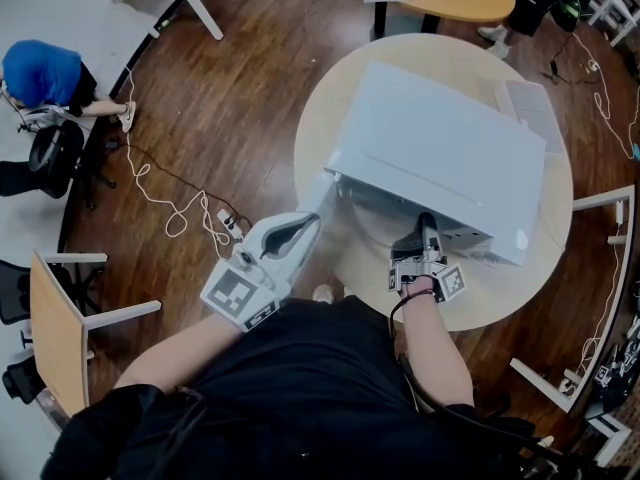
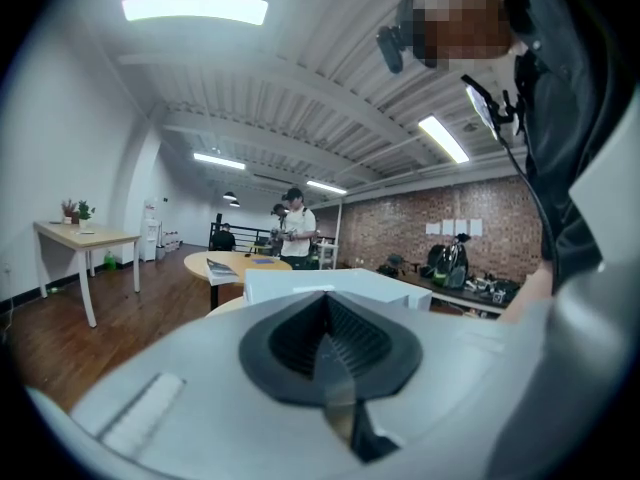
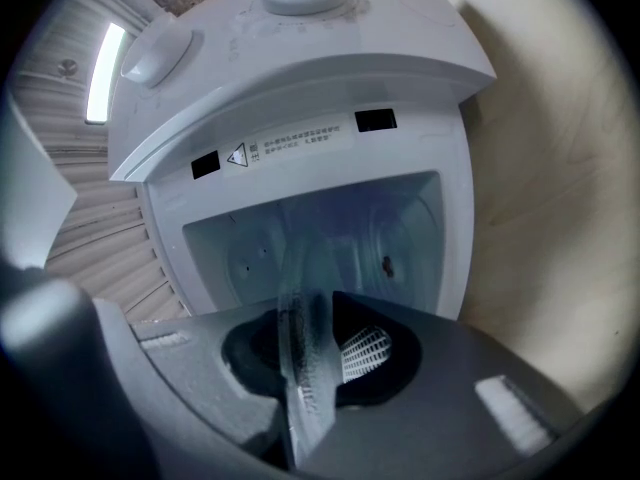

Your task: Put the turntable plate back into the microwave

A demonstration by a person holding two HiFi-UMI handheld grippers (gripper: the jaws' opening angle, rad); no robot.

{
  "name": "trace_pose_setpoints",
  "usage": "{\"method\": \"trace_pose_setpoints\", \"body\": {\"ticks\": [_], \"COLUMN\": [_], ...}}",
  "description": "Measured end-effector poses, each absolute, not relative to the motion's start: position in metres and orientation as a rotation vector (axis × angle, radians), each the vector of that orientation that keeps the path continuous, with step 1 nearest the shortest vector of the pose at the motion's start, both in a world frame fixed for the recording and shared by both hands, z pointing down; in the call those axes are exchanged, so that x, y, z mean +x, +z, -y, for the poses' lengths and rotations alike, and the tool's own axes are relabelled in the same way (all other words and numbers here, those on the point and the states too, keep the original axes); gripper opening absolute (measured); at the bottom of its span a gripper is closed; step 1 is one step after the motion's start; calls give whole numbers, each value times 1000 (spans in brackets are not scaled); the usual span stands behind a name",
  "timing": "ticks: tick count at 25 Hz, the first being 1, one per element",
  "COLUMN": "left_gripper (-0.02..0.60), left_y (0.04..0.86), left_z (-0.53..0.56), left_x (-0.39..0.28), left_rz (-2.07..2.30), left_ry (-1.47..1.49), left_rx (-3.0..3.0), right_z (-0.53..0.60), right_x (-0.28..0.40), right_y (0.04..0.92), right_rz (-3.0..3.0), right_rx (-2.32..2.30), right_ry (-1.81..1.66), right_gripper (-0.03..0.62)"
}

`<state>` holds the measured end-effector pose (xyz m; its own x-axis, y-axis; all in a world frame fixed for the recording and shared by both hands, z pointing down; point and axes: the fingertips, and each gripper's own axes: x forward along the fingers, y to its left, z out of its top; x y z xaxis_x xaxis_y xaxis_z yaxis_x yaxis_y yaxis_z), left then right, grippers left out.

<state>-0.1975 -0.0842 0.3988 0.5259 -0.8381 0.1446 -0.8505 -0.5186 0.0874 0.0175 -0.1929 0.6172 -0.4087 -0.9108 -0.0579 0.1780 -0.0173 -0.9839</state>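
Observation:
A white microwave point(image 1: 440, 148) stands on a round wooden table point(image 1: 330, 118), its door point(image 1: 322, 196) swung open to the left. My right gripper point(image 1: 425, 230) reaches into the lower front opening, shut on the clear glass turntable plate point(image 1: 372, 230). In the right gripper view the plate point(image 3: 300, 368) shows edge-on between the pads and runs into the pale cavity point(image 3: 340, 238). My left gripper point(image 1: 305, 226) hangs beside the open door's lower edge. In the left gripper view its jaws are closed together, with nothing showing between them.
A white flat device point(image 1: 528, 108) lies on the table behind the microwave. White cables point(image 1: 180, 203) trail over the wood floor at the left. A small desk point(image 1: 55, 333) stands at the lower left. A person in blue point(image 1: 40, 73) sits at the far left.

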Motion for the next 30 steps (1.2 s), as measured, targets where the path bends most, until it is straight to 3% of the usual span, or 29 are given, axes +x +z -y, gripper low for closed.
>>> {"method": "trace_pose_setpoints", "body": {"ticks": [14, 19, 30], "left_gripper": [6, 6, 6], "left_y": [403, 389, 395], "left_z": [86, 83, 96], "left_x": [-213, -260, -228], "left_rz": [1495, 1531, 1488], "left_ry": [136, 146, 114], "left_rx": [2567, 2541, 2530], "right_z": [198, 205, 212], "right_x": [20, -26, -4], "right_y": [627, 616, 615], "right_rz": [-1382, -1429, -1375], "right_rx": [-847, -812, -876], "right_ry": [-1576, -1541, -1580], "right_gripper": [55, 55, 55]}}
